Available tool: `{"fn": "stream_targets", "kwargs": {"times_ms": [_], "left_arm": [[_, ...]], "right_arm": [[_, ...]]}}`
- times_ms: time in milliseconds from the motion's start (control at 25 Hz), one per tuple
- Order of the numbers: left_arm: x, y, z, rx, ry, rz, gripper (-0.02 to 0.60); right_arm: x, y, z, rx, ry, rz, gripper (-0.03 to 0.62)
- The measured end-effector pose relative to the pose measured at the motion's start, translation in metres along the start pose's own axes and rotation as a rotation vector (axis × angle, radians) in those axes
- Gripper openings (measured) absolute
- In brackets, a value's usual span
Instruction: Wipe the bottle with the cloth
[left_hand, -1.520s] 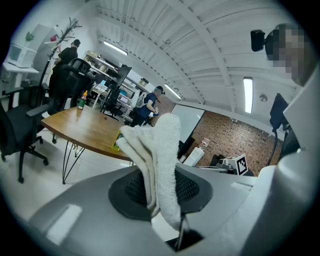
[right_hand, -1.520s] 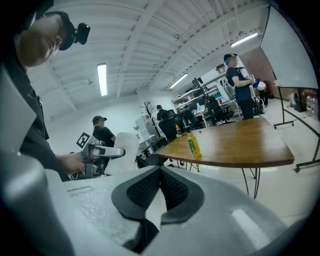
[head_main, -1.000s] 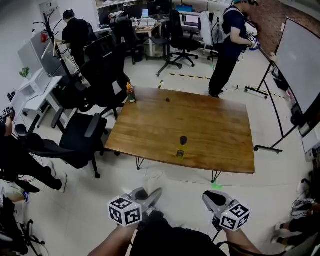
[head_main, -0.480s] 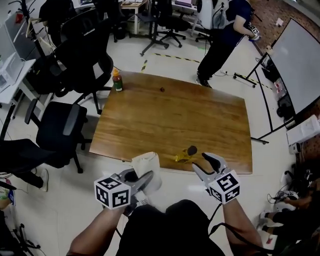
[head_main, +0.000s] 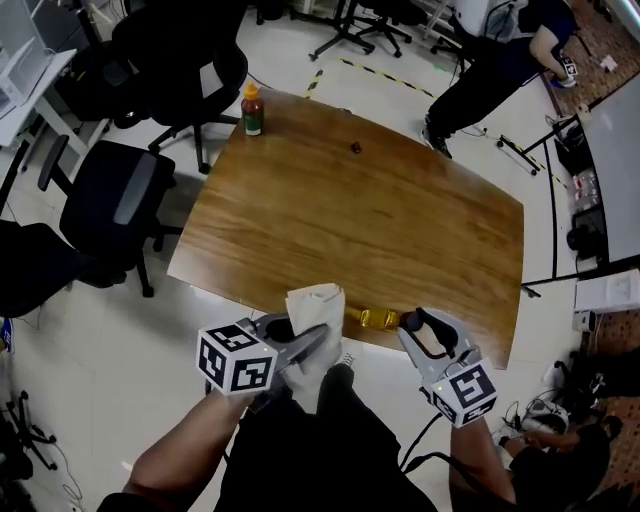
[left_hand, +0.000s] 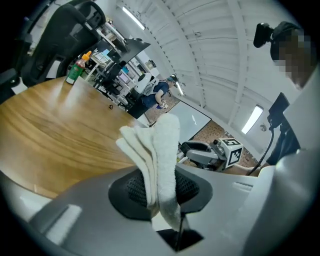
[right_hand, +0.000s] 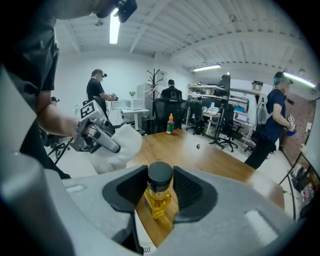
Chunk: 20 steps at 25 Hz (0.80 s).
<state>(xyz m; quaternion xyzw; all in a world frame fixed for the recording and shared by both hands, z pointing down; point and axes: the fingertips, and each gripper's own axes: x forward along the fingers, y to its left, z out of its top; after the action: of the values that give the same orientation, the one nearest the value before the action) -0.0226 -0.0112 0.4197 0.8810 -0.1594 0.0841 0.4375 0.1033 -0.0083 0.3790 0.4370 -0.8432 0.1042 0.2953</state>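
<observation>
A small bottle (head_main: 375, 318) of yellow liquid with a black cap stands at the near edge of the wooden table (head_main: 380, 210). My right gripper (head_main: 412, 322) has its jaws round the cap; they have just been closing, and both pads look pressed on it. In the right gripper view the bottle (right_hand: 159, 199) sits between that gripper's (right_hand: 160, 186) pads. My left gripper (head_main: 318, 340) is shut on a folded white cloth (head_main: 315, 308), held just left of the bottle. The cloth (left_hand: 161, 150) sticks up between the left gripper's (left_hand: 161, 189) pads.
A green bottle with an orange cap (head_main: 252, 108) stands at the table's far left corner, and a small dark object (head_main: 354, 147) lies near the far edge. Office chairs (head_main: 130, 200) stand to the left. A person (head_main: 500, 60) stands beyond the table.
Both grippers have come forward to the table's near edge. The right jaws opened and now sit round the bottle's cap. The left gripper brought the cloth up beside the bottle.
</observation>
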Motion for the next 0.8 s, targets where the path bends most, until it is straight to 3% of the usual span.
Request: {"fn": "stream_targets", "kwargs": {"times_ms": [200,440,600,680,800], "left_arm": [[0.031,-0.004,-0.001,-0.081,0.035,-0.159,0.106],[0.065,-0.010,0.008,-0.301,0.026,-0.432,0.106],[0.076,-0.022,0.016,-0.362,0.018,-0.572,0.106],[0.083,-0.024,0.016,-0.369,0.017,-0.601,0.106],[0.096,-0.016,0.006,-0.351,0.030,-0.572,0.104]], "right_arm": [[0.003,0.003,0.007,-0.014,0.009,0.021,0.141],[0.004,0.005,0.009,0.001,0.040,-0.021,0.140],[0.003,0.006,0.010,-0.001,0.034,-0.028,0.140],[0.003,0.005,0.010,0.011,0.027,-0.028,0.140],[0.005,0.007,0.014,0.040,0.006,-0.015,0.140]]}}
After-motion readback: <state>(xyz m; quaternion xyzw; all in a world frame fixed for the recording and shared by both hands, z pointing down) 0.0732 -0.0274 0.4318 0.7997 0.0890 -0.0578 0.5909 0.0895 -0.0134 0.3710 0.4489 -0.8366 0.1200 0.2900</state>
